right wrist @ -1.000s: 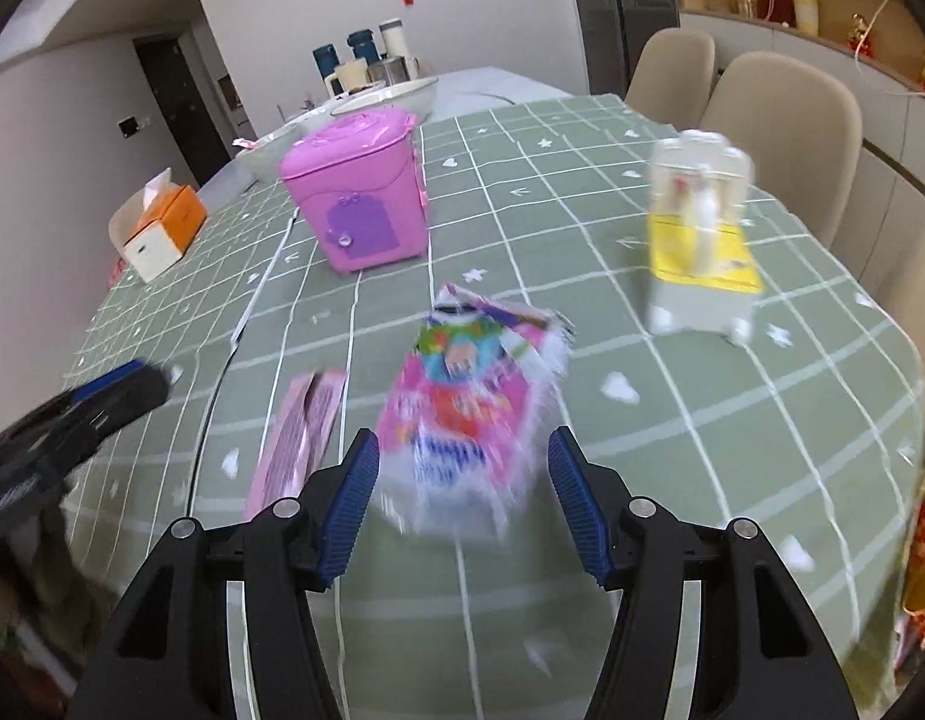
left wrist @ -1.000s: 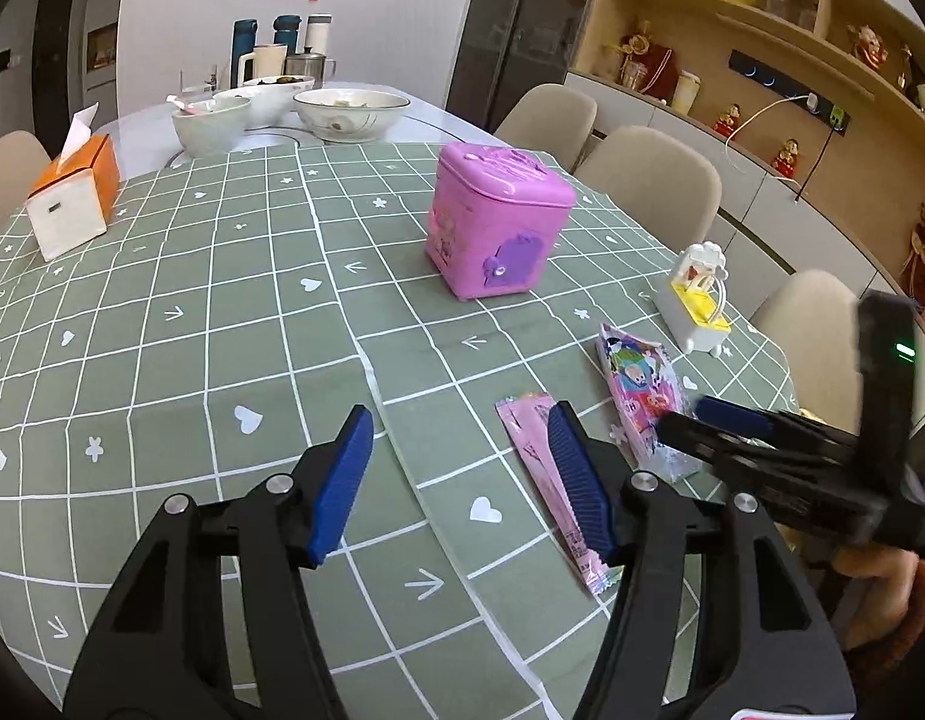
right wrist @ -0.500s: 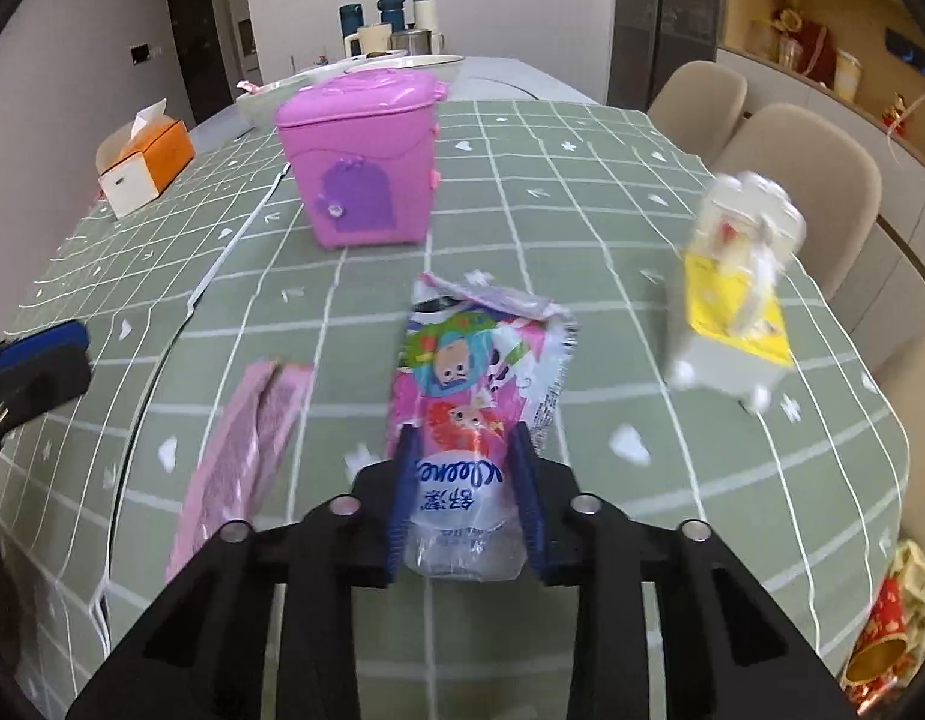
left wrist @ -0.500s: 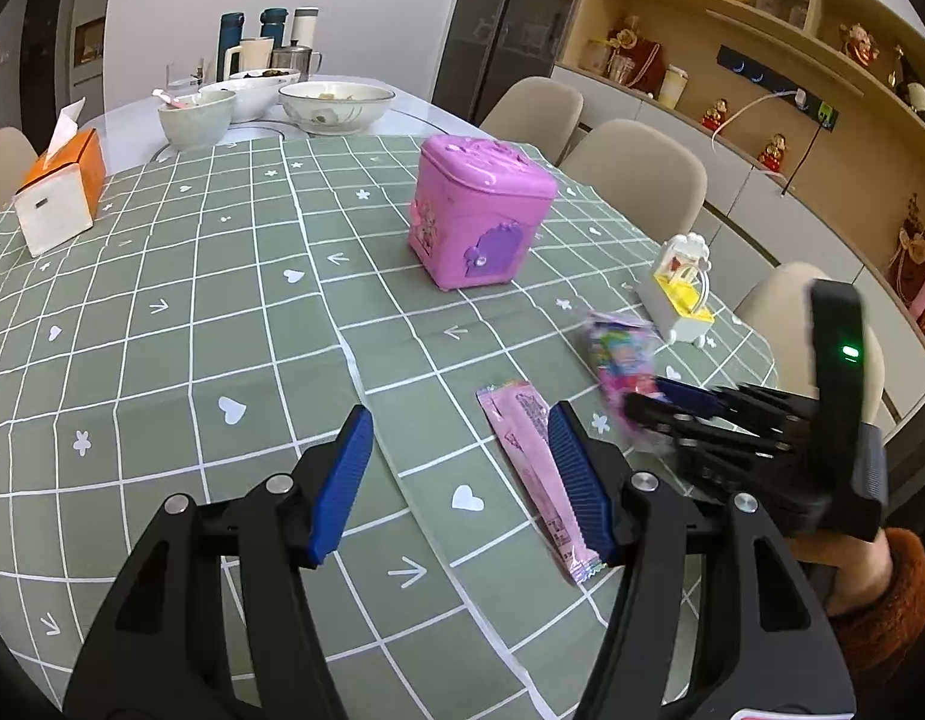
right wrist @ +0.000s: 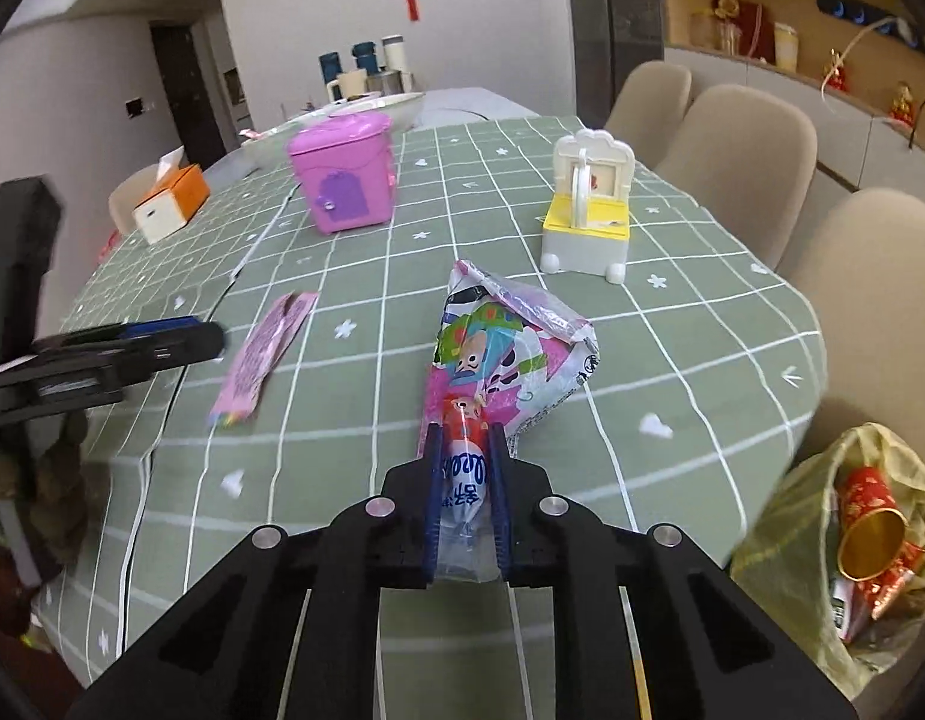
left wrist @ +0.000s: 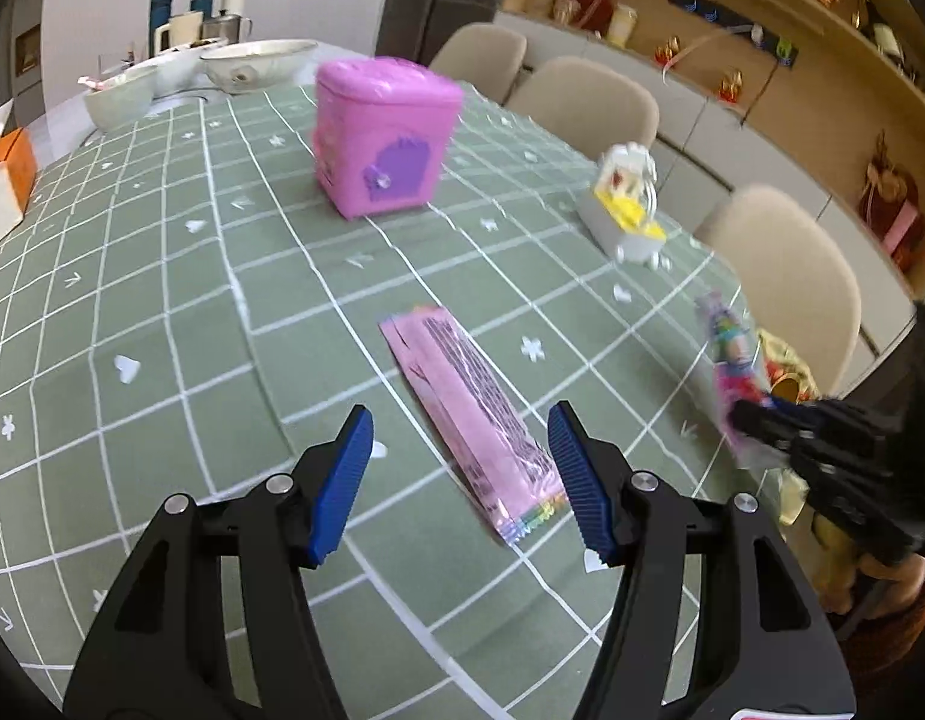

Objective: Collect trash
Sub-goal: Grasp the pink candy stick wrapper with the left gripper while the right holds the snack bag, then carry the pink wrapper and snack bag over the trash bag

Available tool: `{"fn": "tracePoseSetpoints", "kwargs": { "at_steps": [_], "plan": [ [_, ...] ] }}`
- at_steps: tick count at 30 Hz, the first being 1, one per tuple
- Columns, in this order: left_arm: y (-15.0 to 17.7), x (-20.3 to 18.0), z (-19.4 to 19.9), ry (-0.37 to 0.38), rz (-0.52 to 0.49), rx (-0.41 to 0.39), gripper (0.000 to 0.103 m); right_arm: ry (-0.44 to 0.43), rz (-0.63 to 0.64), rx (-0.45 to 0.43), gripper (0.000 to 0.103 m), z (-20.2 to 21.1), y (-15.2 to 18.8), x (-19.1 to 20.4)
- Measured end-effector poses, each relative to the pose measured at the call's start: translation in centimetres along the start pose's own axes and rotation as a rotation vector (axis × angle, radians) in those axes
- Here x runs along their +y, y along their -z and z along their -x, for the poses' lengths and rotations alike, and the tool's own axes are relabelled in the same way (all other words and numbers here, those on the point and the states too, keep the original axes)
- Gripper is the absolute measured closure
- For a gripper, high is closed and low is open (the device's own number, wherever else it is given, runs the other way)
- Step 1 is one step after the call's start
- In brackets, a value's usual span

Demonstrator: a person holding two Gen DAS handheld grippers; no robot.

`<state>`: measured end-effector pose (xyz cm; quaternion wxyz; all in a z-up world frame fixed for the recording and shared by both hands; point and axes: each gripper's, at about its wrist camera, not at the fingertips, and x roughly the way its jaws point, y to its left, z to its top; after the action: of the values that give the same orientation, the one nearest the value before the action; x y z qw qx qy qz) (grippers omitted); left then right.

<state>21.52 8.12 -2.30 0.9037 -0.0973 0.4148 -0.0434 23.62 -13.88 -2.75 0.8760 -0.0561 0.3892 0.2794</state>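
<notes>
Jaws of the right gripper (right wrist: 466, 468) are pinching the tail of the printed wrapper (right wrist: 510, 348), its crumpled body sticking out ahead toward 12 o'clock over the green checked surface (right wrist: 672, 360). The left gripper (left wrist: 460, 468) is hovering with jaws standing fairly wide, nothing clamped; the pink wrapper (left wrist: 468, 408) is lying flat on the surface between and just beyond them. A good finish, by this reading, is carrying the printed wrapper across to the yellow bag (right wrist: 846, 540) hanging off the surface edge at 4 o'clock, keeping the pinch firm since only a narrow tail is gripped, and releasing only once it is well over the bag's mouth. The left jaws should be lowering squarely across the pink wrapper's near end, pressing onto the cloth to catch the thin film. In the left view the printed wrapper is smeared by motion, and the bag's mouth is cut off at the frame edge.
</notes>
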Motion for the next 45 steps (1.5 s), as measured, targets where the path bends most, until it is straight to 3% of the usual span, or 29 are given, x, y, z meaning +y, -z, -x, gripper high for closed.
{"fn": "tracePoseSetpoints", "kwargs": {
  "at_steps": [8, 13, 21, 34, 45],
  "plan": [
    [0.0, -1.6, -2.3, -0.052, -0.019, 0.047, 0.046, 0.07, 0.055, -0.067, 0.088, 3.3, 1.6, 0.0],
    [-0.4, -2.7, -3.0, -0.072, -0.033, 0.043, 0.067, 0.085, 0.061, -0.091, 0.088, 4.5, 2.1, -0.1],
    [-0.1, -3.6, -2.4, -0.066, -0.078, 0.022, 0.082, 0.09, 0.047, -0.108, 0.088, 5.6, 2.8, -1.1],
    [-0.4, -7.2, 2.0, -0.029, -0.163, -0.118, 0.083, 0.095, 0.014, -0.134, 0.088, 6.5, 3.4, -2.7],
    [-1.0, -14.7, 4.0, 0.034, -0.281, -0.2, 0.083, 0.132, -0.046, -0.2, 0.088, 9.4, 4.4, -6.7]
  ]
}}
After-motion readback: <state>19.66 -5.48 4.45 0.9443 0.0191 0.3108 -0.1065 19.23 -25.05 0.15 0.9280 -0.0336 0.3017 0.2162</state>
